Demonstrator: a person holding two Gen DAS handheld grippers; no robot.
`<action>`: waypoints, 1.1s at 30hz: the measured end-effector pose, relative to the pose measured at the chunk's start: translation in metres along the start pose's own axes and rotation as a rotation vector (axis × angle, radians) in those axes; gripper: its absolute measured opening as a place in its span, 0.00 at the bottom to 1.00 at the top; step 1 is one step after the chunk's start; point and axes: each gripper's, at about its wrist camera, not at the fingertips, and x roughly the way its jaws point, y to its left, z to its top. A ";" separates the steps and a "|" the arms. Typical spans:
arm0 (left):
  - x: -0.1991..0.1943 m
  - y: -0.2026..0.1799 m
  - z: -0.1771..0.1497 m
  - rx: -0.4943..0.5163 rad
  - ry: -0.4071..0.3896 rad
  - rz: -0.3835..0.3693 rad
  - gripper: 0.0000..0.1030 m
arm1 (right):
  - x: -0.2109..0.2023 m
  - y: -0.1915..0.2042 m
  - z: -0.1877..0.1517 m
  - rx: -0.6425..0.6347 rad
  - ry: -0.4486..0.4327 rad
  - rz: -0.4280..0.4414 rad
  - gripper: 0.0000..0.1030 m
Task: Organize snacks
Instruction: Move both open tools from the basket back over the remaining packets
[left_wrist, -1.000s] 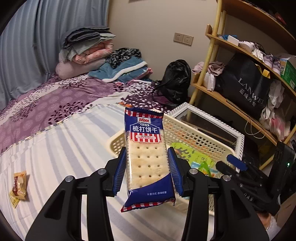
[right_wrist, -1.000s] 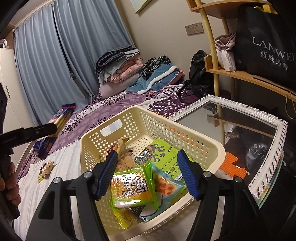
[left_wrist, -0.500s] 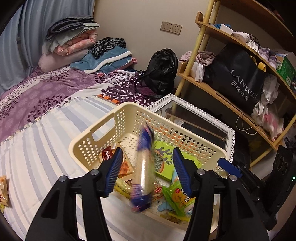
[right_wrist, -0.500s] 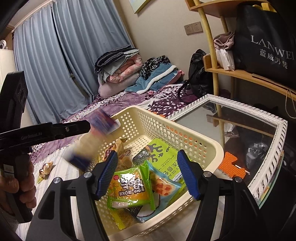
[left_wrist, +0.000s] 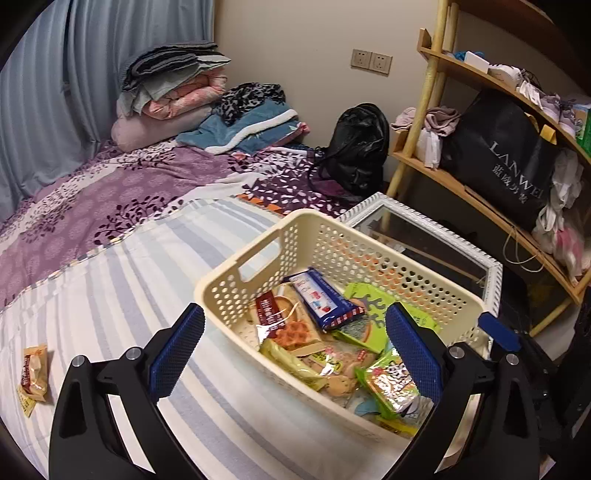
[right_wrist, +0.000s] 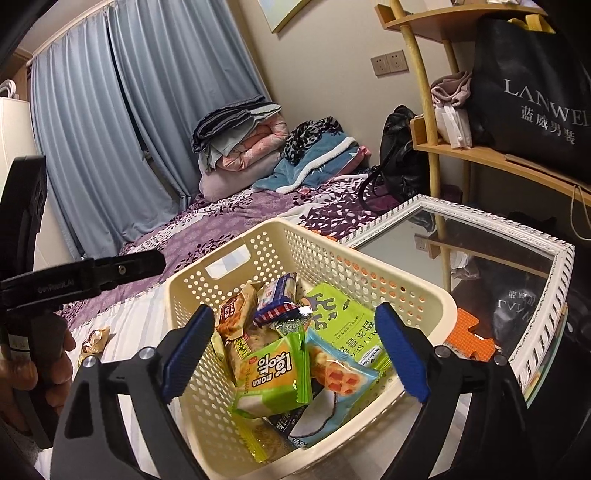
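Observation:
A cream perforated basket (left_wrist: 236, 280) (right_wrist: 413, 291) stands on the striped bed sheet and holds several snack packs. The blue soda cracker pack (left_wrist: 321, 301) (right_wrist: 277, 299) lies inside on top of the others. My left gripper (left_wrist: 295, 350) is open and empty just above the basket's near rim. My right gripper (right_wrist: 295, 350) is open and empty over the basket's near side, above a green Moka pack (right_wrist: 273, 373). A small orange snack packet (left_wrist: 35, 369) (right_wrist: 94, 339) lies loose on the sheet at the left.
A white-framed glass table (left_wrist: 491, 262) (right_wrist: 554, 266) stands right behind the basket. Wooden shelves (left_wrist: 461, 188) with a black bag are at the right. Folded bedding (left_wrist: 177, 88) and a black backpack (left_wrist: 358, 147) sit at the bed's far end.
My left gripper opened and let go of the blue cracker pack, which dropped into the basket. The left gripper also moved closer over the basket. The right gripper stayed in place.

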 end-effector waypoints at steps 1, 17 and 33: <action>-0.001 0.002 0.000 0.000 0.000 0.012 0.97 | -0.001 0.001 0.000 0.002 -0.001 0.000 0.86; -0.028 0.018 -0.007 -0.010 -0.039 0.055 0.97 | -0.011 0.019 0.001 -0.032 -0.011 0.018 0.88; -0.049 0.039 -0.023 -0.060 -0.060 0.072 0.97 | -0.018 0.044 0.002 -0.079 -0.015 0.039 0.88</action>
